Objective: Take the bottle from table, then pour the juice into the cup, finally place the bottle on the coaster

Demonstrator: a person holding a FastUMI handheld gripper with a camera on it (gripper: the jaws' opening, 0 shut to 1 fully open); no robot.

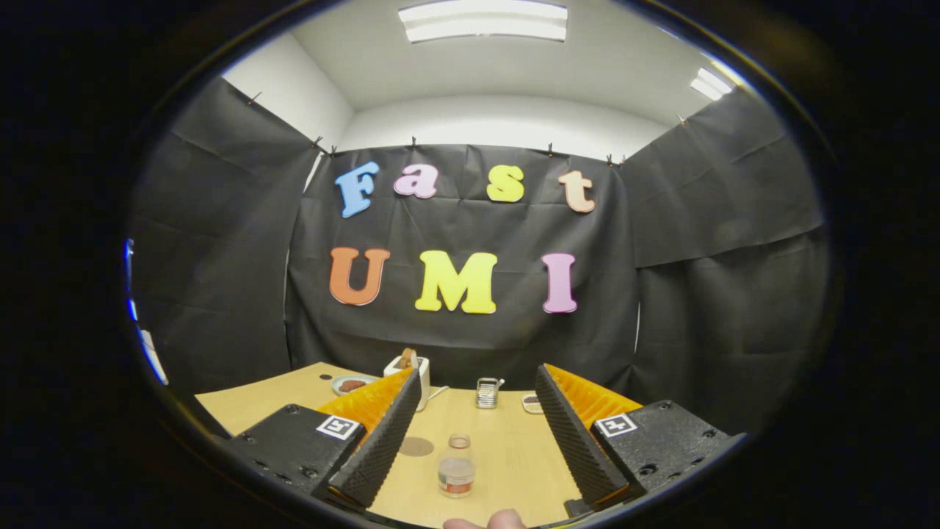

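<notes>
clear bottle (456, 468), brown coaster (416, 446), tan table (507, 448)

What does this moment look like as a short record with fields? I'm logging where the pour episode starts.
claw: open, fingers wide apart, holding nothing
bottle: upright on the table, between the fingers, not touched
coaster: flat brown disc left of the bottle, bare
cup: beyond the bottle, near the far table edge
task stage: bottle not yet taken

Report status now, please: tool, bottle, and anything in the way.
Tool open, holding nothing. Bottle upright on table between the fingers, untouched. Path to it clear; coaster beside left finger.
</notes>
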